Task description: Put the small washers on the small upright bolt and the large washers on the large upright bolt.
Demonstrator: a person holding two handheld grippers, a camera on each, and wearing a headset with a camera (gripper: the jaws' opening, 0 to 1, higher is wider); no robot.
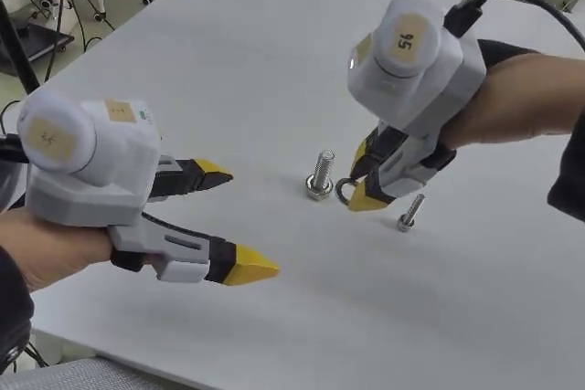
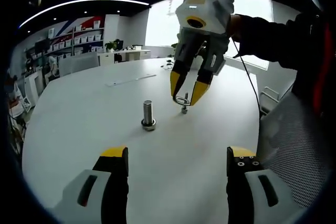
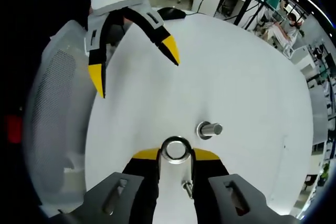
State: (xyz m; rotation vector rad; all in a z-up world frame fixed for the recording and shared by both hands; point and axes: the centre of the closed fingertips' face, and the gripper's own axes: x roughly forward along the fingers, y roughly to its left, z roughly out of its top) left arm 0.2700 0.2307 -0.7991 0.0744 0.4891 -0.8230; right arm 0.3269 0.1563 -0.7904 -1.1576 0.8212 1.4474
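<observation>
White table [image 1: 228, 43]: bare matte top, carries both bolts. A grey mesh chair back [image 2: 294, 145] sits at its near edge, seen in the left gripper view.

Left gripper [image 1: 236, 218]: near left, low over the table, well apart from the bolts. Jaws spread wide, nothing between them. Own view confirms this, with yellow tips far apart over bare tabletop [image 2: 177, 153]. Also visible from the right gripper view [image 3: 134, 65], splayed.

Right gripper [image 1: 366, 196]: right of centre, pointed steeply down, tips just above the table. Jaws clenched on the washer.

Large upright bolt [image 1: 320, 175]: centre of the table, standing on its head with the thread up, just left of the right gripper's tips. No contact seen.

Small upright bolt [image 1: 410, 212]: right of the large one and slightly nearer, leaning a little in the head view. It lies below and behind the right gripper's tips in that gripper's own view [image 3: 186, 187].

Washer [image 1: 345, 191]: metal ring pinched at its rim between the yellow tips, lifted off the table and hanging between the two bolts, on neither one. The ring is seen face-on in the right gripper view [image 3: 175, 149].
</observation>
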